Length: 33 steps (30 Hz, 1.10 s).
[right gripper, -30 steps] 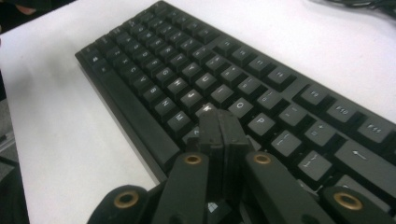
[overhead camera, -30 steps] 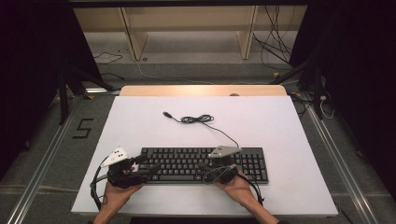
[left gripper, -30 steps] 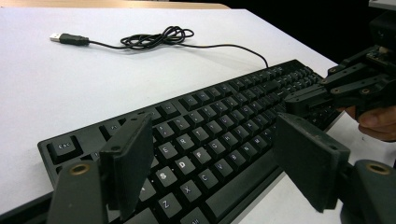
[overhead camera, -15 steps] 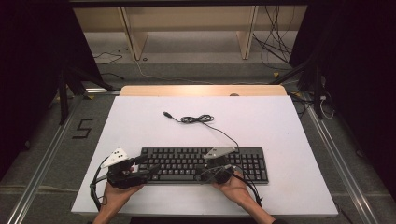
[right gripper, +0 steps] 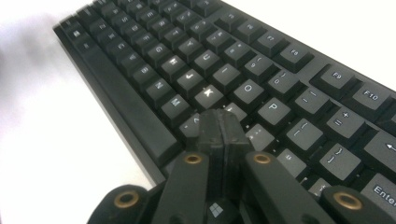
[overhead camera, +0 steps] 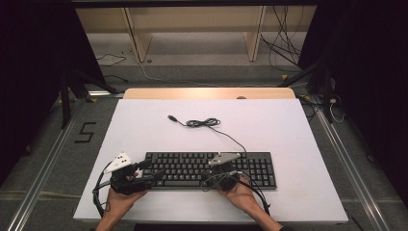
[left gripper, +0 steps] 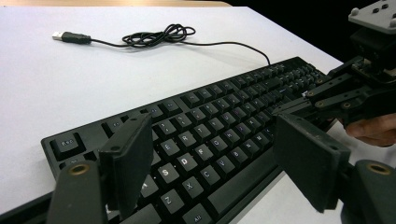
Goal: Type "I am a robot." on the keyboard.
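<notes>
Two grippers working a black keyboard at the desk's near edge.

The keyboard [overhead camera: 211,170] lies along the near edge of the white desk [overhead camera: 288,130], its cable [overhead camera: 207,123] trailing toward the middle. The right gripper [right gripper: 223,122], jaws pressed together and holding nothing, points down at keys near the letter row; the left gripper [left gripper: 210,163] hovers wide open and empty over the left end. Risk: the blunt closed tip could strike two keys together, or a hard press could slide the keyboard off the near edge.
</notes>
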Tool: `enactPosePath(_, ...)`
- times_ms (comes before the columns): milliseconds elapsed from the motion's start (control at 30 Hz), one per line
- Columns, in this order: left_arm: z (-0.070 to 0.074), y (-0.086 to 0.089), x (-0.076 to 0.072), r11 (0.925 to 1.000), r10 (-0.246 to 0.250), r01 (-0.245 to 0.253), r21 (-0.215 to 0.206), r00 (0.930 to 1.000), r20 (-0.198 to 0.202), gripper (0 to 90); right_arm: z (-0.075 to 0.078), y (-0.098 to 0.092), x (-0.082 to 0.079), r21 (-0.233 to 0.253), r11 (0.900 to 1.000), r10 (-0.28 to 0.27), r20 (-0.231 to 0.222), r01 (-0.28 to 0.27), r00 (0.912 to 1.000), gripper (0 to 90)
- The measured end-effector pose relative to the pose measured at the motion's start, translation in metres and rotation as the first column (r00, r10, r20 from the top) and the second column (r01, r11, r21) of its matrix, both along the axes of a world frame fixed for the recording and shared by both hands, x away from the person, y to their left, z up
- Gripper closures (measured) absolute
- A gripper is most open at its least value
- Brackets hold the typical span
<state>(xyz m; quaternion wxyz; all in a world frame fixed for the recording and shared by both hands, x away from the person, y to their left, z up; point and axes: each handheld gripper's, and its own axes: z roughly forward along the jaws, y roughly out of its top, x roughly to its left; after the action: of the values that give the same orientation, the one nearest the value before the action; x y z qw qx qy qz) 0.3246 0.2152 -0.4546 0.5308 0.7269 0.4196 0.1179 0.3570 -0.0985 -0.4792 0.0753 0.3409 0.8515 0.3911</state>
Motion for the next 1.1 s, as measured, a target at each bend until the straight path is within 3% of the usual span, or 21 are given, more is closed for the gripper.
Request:
enactPosePath(133,0.0,0.0,0.0,1.0,-0.002,0.002,0.001,1.0,0.0,28.3,0.006,-0.005,-0.001,0.051,0.999,-0.009,0.01,0.009,0.9999,84.8)
enactPosePath(367,0.001,0.001,0.0,1.0,-0.002,0.002,0.001,1.0,0.004,28.3,0.022,-0.026,-0.003,0.148,0.988,-0.046,0.047,0.039,0.9978,66.5)
enactPosePath(467,0.001,0.001,0.0,1.0,-0.003,0.003,0.0,1.0,0.004,28.3,0.029,-0.037,-0.006,0.19,0.981,-0.059,0.067,0.045,0.996,55.2)
enactPosePath(633,0.001,0.001,0.0,1.0,-0.004,0.004,-0.001,1.0,0.002,28.3,0.04,-0.051,-0.012,0.251,0.966,-0.094,0.124,0.06,0.9879,44.8)
enactPosePath(1100,0.002,0.0,-0.001,0.9999,-0.013,0.013,-0.003,0.9999,-0.002,28.0,0.049,-0.089,-0.034,0.325,0.94,-0.166,0.181,0.1,0.9695,33.2)
